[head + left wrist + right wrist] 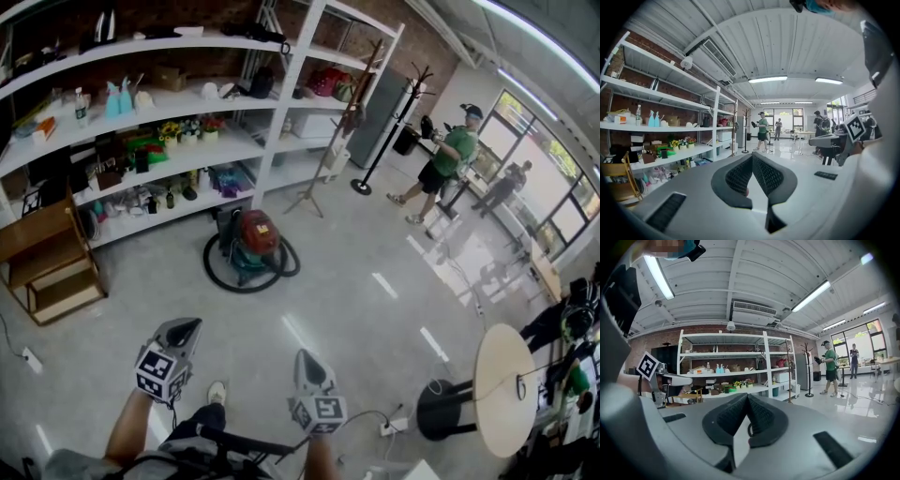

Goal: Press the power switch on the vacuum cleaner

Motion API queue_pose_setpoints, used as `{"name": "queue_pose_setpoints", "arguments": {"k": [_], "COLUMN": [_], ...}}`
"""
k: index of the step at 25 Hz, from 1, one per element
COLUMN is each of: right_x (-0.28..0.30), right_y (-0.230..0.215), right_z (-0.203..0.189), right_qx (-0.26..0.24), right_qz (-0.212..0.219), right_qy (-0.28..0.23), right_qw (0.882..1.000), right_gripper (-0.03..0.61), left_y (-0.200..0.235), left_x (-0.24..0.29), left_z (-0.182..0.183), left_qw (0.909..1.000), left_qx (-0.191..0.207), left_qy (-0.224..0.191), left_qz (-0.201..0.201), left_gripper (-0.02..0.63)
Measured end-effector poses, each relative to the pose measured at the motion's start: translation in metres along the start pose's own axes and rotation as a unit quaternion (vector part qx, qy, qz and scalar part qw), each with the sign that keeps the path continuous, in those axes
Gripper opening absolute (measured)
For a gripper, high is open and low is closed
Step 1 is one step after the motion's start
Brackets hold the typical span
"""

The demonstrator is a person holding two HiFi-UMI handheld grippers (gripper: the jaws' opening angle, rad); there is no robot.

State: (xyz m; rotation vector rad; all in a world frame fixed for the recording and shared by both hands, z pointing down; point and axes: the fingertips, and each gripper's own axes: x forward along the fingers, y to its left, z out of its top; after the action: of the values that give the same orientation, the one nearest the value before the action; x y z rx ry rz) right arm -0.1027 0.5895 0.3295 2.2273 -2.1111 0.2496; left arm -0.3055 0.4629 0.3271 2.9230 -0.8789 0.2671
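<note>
Vacuum cleaner (255, 242) stands well ahead; left gripper (190, 325) and right gripper (303, 356) are held closed, empty. Its switch is best pressed after approach, by one closed tip.

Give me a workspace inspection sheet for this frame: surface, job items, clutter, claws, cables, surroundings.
Surface: glossy pale floor with light reflections.
Job's things: vacuum cleaner stands on the floor in front of the shelving, black hose coiled round it; power switch too small to make out.
Clutter: shelving packed with bottles, boxes and flowers; wooden chair at its left end.
Grippers: left claw shut, empty; right claw shut, empty; both well short of the vacuum cleaner.
Cables: power strip with cable near the round table; second strip far left.
Surroundings: person in green shirt, coat stand.
</note>
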Motion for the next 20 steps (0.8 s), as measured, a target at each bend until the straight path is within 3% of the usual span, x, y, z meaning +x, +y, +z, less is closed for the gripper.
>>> {"name": "queue_pose_setpoints", "arguments": {"k": [13,20], "right_x": [0.160,0.208], "right_y": [-0.035,-0.041], "right_z": [0.045,0.039], "right_qx": [0.000,0.004], "right_qz": [-0.019,-0.012], "right_qy": [0.002,0.024], "right_qw": [1.000,1.000], "right_gripper": [0.005,0.005], "left_y": [0.117,0.151], "left_x": [0.126,0.161], "left_z": [0.052,0.056], "left_qw": [0.9998,0.9998], "left_qx": [0.005,0.005], "left_qy": [-0.019,-0.021], "left_qz": [0.002,0.006], "left_gripper": [0.008,0.008]}}
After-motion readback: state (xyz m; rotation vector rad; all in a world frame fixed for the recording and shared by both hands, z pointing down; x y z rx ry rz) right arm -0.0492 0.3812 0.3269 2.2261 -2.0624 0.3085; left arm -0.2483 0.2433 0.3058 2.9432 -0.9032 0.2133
